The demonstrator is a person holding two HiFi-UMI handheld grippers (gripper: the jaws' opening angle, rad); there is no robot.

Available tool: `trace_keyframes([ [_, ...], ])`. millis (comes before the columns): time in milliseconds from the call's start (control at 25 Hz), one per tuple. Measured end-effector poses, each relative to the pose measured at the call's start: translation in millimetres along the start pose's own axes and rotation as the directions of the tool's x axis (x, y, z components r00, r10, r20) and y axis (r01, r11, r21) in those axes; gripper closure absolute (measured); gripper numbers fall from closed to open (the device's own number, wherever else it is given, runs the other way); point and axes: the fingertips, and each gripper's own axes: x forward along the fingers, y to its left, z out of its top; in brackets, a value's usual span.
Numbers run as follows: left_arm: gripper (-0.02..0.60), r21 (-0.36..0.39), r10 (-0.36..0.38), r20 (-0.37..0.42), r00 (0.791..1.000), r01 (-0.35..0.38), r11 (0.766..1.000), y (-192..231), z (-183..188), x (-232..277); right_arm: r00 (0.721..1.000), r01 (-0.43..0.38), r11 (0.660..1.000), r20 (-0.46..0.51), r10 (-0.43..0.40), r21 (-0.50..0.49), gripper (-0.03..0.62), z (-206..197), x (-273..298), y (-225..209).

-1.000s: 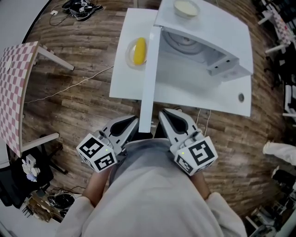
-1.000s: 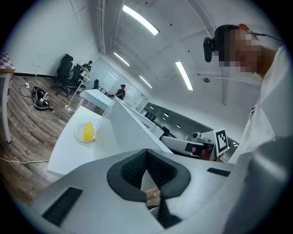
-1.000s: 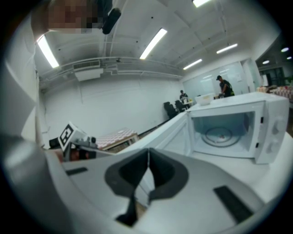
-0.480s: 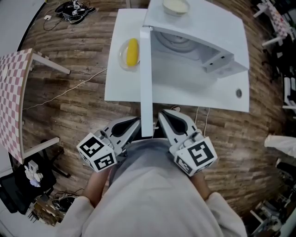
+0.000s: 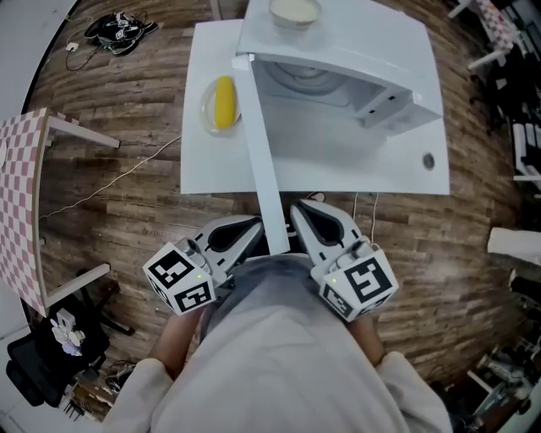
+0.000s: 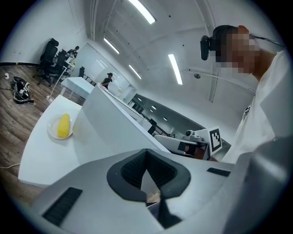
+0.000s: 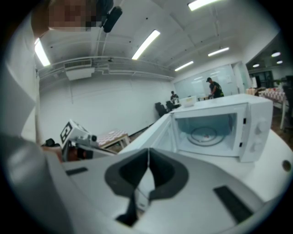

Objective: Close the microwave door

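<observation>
Microwave door [image 5: 260, 152] stands wide open off the microwave [image 5: 355, 76] on the white surface [image 5: 203, 169], its free edge between my left hand-held gripper [image 5: 251, 225] and right hand-held gripper [image 5: 304, 206], both pressed together, empty.

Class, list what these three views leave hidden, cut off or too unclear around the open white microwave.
White microwave door: its near end runs between left gripper and right gripper in the head view; contact cannot be judged.
Pale shallow bowl on the microwave: cut off by the head view's top edge.
Microwave control panel: too small and blurred in the right gripper view to read.
</observation>
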Motion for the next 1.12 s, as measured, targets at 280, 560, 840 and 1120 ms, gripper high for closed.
trace_keyframes([
  [280,0.568,-0.006,-0.029,-0.016,0.999,0.029,1.0,-7,1,11,1.0,0.026,1.0,0.001,-0.026,0.009,0.571,1,-8,-11],
  [560,0.568,-0.021,-0.036,-0.026,0.999,0.036,0.999,-9,-1,18,0.999,0.041,0.999,-0.005,-0.041,-0.006,0.571,-2,-11,-17],
  [840,0.568,-0.034,-0.051,-0.034,0.998,0.05,0.998,-12,0,22,0.999,0.047,0.999,-0.004,-0.047,0.002,0.571,1,-14,-21],
  [1120,0.568,-0.059,-0.08,-0.043,0.996,0.077,0.995,-14,1,31,0.997,0.071,0.997,-0.004,-0.071,0.016,0.571,0,-18,-31],
])
